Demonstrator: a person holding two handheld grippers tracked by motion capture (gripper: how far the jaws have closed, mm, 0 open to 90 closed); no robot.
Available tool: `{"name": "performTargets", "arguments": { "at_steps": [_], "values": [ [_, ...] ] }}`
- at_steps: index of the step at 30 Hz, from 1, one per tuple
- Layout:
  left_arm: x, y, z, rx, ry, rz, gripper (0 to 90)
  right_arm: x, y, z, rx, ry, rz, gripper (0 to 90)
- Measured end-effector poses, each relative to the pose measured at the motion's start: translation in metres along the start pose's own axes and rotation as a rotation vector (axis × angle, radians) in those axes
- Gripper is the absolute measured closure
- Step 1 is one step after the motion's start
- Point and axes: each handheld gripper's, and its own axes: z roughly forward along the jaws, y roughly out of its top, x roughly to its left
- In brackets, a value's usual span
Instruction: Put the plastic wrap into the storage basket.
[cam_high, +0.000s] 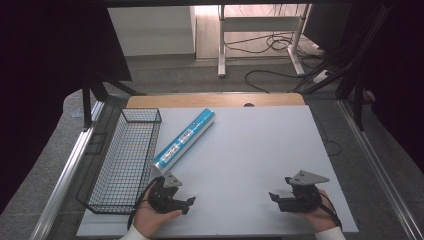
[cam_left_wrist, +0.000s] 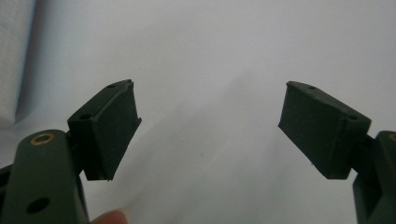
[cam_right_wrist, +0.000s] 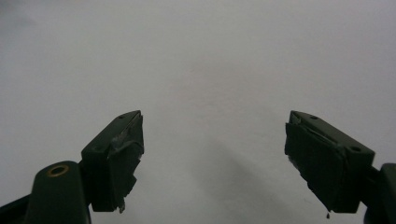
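A: On the white worktop (cam_high: 250, 150), near its front edge, sit both sets of tongs. The left tongs (cam_high: 189, 204) rest in the person's left hand (cam_high: 152, 217) at the lower left; the right tongs (cam_high: 274, 197) rest in the right hand (cam_high: 320, 217) at the lower right. They point toward each other, well apart.

B: And the jaws?

A: Spread wide on both. In the left gripper view the left tongs (cam_left_wrist: 210, 130) show a broad gap with bare white surface between the two black pads, and a fingertip (cam_left_wrist: 109, 217) peeks in at the bottom edge. In the right gripper view the right tongs (cam_right_wrist: 212, 158) stand just as far apart, nothing between them. Each carries a grey three-cornered plate on top.

B: What else lies on the worktop?

A: A long roll (cam_high: 184, 140) with a blue and white wrapper lies diagonally at the left, its near end just beyond the left tongs, its far end toward the back. Just beside it, at the left edge, stands a black wire basket (cam_high: 102, 190); whether roll and basket touch cannot be told.

B: Behind the worktop?

A: A grey floor with trailing cables (cam_high: 270, 45) and the white legs of another desk (cam_high: 221, 45).
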Motion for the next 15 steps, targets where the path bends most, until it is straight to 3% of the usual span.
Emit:
{"name": "performTargets", "arguments": {
  "at_steps": [15],
  "values": [
    [-0.0012,-0.0017,-0.0049,-0.011,-0.009,-0.008,18.9,-0.0011,0.0008,0.0037,0.002,0.006,-0.006,21.1]
  ]
}}
